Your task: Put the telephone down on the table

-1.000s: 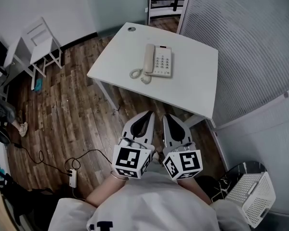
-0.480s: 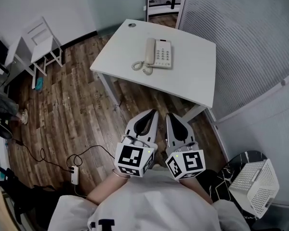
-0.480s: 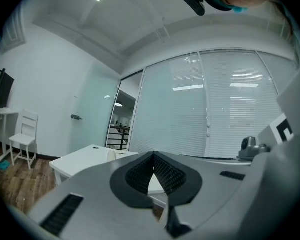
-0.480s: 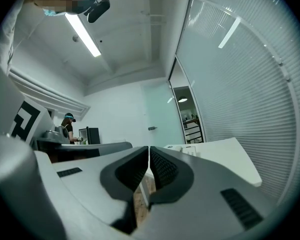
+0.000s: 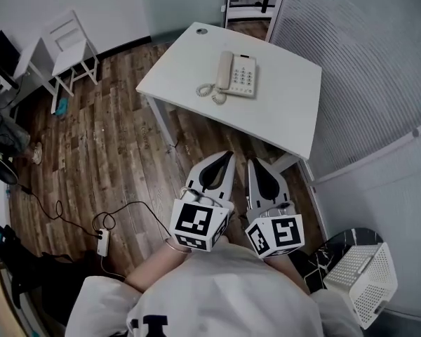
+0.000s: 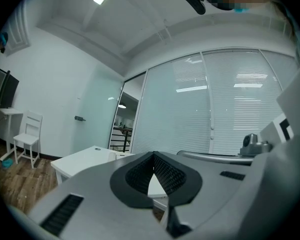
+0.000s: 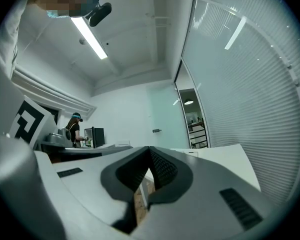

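Closing the last small way, the jaws of the right gripper (image 5: 253, 161) now meet tip to tip with nothing between them. The left gripper (image 5: 226, 154) sits just beside it, its jaws pressed together and just as empty. Both grippers have drifted a little up the head view since the earlier frame. The worktop (image 5: 288, 114) has shifted with them, so the gap to its near edge looks much the same. They point level at about waist height, above the wooden floor (image 5: 112, 146) and well short of that edge. The telephone (image 5: 237, 74) already rests flat on the worktop, towards its far side. Its handset (image 5: 224, 70) lies in the cradle and the coiled cord (image 5: 212, 91) lies beside it on the white surface. Neither gripper touches it. Judging from this, the set-down looks already done: the telephone sits square and stable, and the closed, empty jaws held back from it suggest nothing remains to release. Any further move would need both jaws opened first.
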Available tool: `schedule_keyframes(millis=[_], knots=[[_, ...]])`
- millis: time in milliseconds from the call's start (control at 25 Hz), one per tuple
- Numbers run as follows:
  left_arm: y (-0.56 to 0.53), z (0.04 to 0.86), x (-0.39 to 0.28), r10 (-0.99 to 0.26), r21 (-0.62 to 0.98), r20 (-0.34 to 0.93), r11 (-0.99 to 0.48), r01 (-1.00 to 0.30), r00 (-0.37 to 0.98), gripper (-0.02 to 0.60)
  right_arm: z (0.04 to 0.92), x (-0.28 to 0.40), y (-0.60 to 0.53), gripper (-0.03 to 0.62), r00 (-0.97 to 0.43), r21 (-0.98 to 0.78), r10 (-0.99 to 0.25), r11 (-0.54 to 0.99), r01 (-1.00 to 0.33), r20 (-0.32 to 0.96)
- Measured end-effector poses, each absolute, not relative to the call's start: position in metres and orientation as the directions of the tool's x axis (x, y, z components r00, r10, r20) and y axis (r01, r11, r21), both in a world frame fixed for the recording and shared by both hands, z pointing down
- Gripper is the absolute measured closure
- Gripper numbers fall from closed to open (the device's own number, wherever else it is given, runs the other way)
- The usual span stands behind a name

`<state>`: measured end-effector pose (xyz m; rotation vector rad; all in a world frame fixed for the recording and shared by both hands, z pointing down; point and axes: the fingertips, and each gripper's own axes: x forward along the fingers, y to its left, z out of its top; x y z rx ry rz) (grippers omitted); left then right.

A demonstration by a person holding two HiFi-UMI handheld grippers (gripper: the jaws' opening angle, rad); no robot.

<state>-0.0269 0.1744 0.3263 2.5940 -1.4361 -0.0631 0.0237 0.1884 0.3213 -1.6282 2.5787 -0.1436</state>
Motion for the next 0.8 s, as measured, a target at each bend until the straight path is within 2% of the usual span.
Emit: schedule_keyframes(millis=[800], knots=[[0.1797,0.3222,-0.0355,-0.861,0.195,0.037,-0.491,-0.849,0.507,0.577,0.3229,0.0217,0.1929,0.568,-0.438,-0.104,-0.899,0.436,-0.894,-0.008]])
